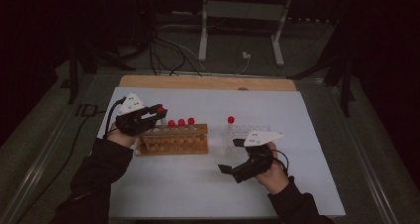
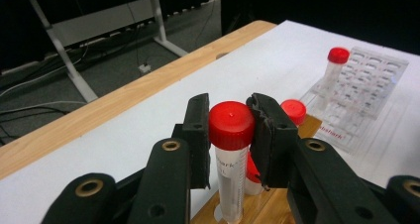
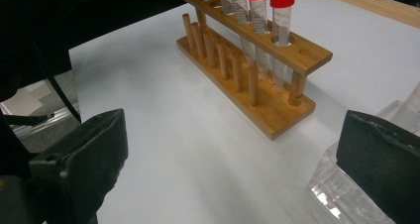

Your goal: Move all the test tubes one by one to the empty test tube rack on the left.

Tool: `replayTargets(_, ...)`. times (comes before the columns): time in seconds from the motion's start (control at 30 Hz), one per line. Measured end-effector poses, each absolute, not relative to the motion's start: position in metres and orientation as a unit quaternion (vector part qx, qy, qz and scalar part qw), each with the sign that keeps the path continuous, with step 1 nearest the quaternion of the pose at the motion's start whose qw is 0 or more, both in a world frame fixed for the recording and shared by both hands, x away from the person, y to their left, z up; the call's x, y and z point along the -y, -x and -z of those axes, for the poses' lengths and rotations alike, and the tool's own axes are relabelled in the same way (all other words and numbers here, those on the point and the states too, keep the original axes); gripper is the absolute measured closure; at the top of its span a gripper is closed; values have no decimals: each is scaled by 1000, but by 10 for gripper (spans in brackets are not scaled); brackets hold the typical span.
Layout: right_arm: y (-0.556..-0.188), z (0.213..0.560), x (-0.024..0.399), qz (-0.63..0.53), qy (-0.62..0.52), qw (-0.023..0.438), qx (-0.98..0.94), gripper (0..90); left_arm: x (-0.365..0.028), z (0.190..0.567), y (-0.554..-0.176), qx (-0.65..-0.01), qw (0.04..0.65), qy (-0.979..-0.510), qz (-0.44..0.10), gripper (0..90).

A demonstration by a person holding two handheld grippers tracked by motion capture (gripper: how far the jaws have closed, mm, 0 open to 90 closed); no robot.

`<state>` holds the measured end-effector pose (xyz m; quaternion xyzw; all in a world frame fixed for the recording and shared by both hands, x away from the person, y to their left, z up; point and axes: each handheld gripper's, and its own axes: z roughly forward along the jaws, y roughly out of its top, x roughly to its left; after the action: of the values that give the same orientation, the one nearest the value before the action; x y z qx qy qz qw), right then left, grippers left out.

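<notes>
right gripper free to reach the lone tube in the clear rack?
Probably yes. The right gripper is open and empty beside the clear rack, and nothing crowds the lone tube standing at its far-left corner.

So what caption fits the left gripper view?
Left hand-held gripper clamps a red-capped tube standing in the wooden rack.

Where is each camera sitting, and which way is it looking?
High view: above the person's side, looking forward and down at the table; both forearms show.
Left gripper view: rides the left gripper, looking along its jaws shut on a red-capped tube.
Right gripper view: rides the right gripper, jaws wide apart, facing the wooden rack.
Shared: high and right gripper views both show the wooden rack.
</notes>
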<state>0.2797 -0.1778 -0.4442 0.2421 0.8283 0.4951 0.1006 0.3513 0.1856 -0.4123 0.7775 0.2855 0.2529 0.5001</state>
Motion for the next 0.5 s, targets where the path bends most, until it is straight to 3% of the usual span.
replayTargets(0.5, -280, 444, 178, -495, -243, 98, -829, 0, -185, 434, -355, -297, 483, -788, -241, 717)
